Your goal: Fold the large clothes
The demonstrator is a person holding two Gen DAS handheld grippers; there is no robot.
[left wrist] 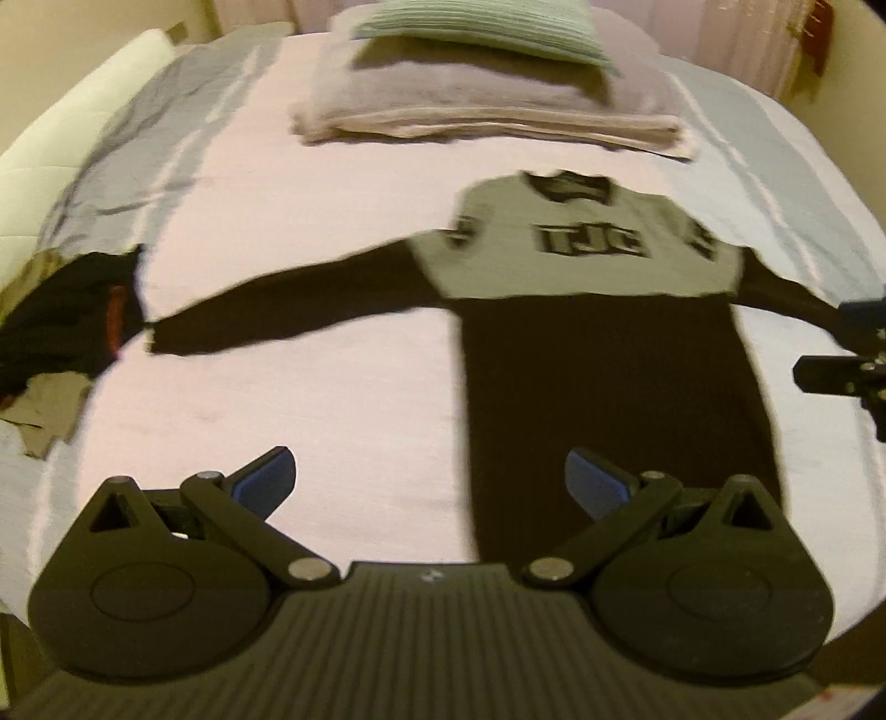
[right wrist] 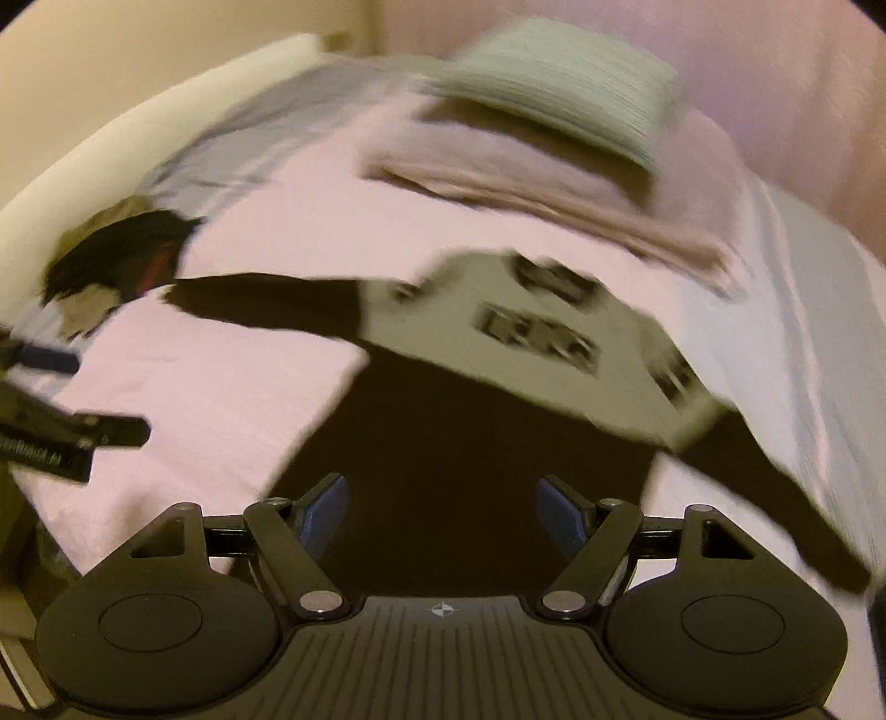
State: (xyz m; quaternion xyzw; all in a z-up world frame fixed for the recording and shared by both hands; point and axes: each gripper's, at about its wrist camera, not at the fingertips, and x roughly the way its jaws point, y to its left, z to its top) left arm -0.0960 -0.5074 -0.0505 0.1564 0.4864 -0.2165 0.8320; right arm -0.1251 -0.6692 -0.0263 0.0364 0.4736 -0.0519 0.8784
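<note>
A long-sleeved sweater (left wrist: 598, 360) lies flat on the pink bedspread (left wrist: 310, 387), black with a grey chest panel bearing dark letters, both sleeves spread sideways. My left gripper (left wrist: 429, 482) is open above the bedspread, just left of the sweater's hem, holding nothing. In the right wrist view the sweater (right wrist: 487, 443) is blurred, and my right gripper (right wrist: 440, 507) hovers open over its black lower body. The right gripper (left wrist: 841, 354) also shows at the left wrist view's right edge, near the sleeve end. The left gripper (right wrist: 66, 399) appears at the left edge of the right wrist view.
Folded pinkish blankets (left wrist: 487, 111) topped by a green striped cushion (left wrist: 487, 27) sit at the head of the bed. A heap of dark and olive clothes (left wrist: 66, 332) lies at the bed's left side. A cream padded bed edge (left wrist: 66, 133) runs along the left.
</note>
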